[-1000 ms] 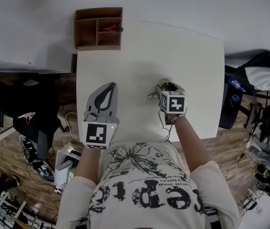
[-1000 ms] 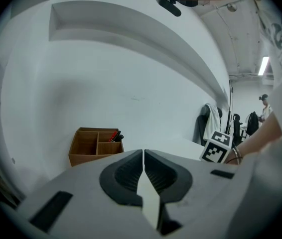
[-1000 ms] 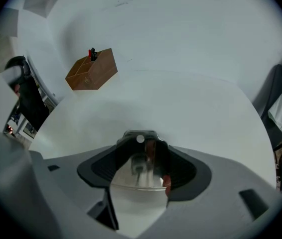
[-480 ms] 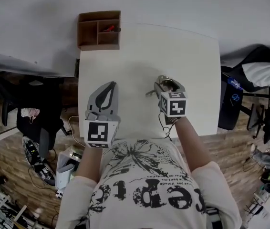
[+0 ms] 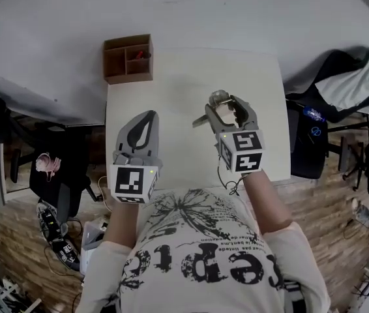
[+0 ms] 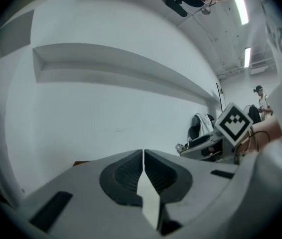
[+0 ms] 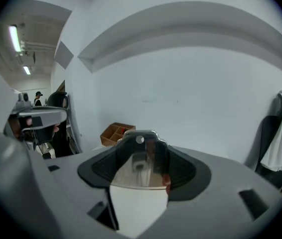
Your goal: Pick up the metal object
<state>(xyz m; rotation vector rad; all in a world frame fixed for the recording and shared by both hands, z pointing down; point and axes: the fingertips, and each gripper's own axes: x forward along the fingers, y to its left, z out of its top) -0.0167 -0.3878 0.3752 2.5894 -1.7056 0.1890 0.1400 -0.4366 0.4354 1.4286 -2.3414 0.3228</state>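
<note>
Metal object (image 7: 140, 164): shiny flat piece, pinched between right gripper (image 5: 229, 104) pads, held clear of white table (image 5: 184, 77); one end sticks out to left of jaws in head view. Left gripper (image 6: 143, 156): jaws pressed together, nothing between, hovering over table's near left part. Wooden compartment box (image 5: 128, 59) at far left corner, small red item (image 5: 140, 55) inside. Dark jacket (image 5: 341, 83) off table's right side.
</note>
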